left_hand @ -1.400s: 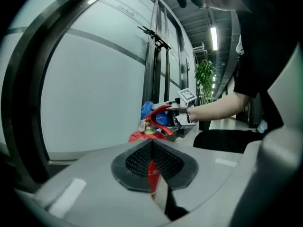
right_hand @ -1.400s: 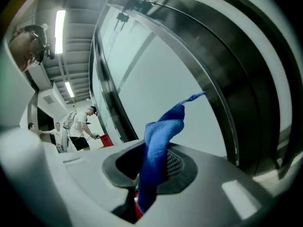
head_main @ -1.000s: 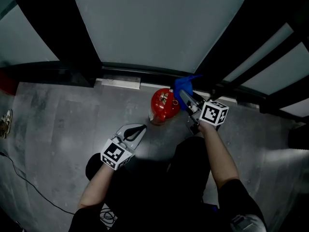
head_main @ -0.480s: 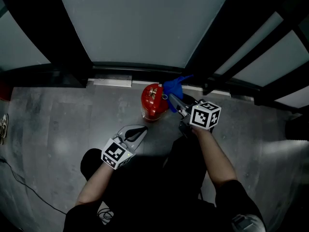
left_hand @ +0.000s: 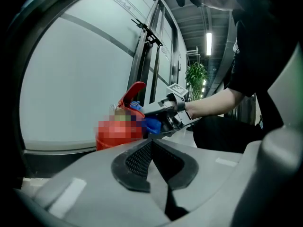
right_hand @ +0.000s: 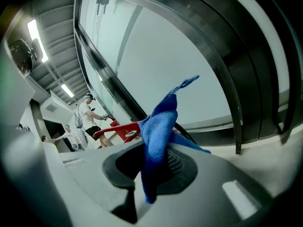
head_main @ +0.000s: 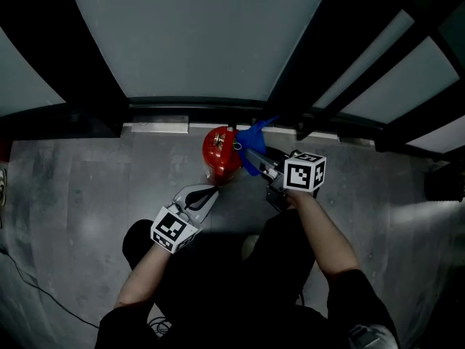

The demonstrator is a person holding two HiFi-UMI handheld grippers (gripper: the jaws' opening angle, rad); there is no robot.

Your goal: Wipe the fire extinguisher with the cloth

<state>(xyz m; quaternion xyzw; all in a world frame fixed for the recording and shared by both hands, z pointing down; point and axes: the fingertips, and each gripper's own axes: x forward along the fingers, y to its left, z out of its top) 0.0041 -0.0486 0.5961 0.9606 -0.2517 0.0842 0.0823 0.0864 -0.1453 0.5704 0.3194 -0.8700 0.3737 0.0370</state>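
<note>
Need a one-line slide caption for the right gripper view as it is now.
Right gripper holding a blue cloth, the red handle of the fire extinguisher just behind it, glass wall beyond.

The person bends over with both bare forearms reaching forward and down. The left forearm [head_main: 143, 269] ends in the left gripper [head_main: 209, 193], which sits lower and further back. Its jaws are pressed together with nothing between them, tips pointing forward and inward. The right forearm [head_main: 320, 230] carries the right gripper [head_main: 248, 153] further ahead, also angled inward. Its jaws are clamped on a blue cloth [right_hand: 158, 126] that sticks out past the tips. The two grippers are near each other, not touching.
</note>
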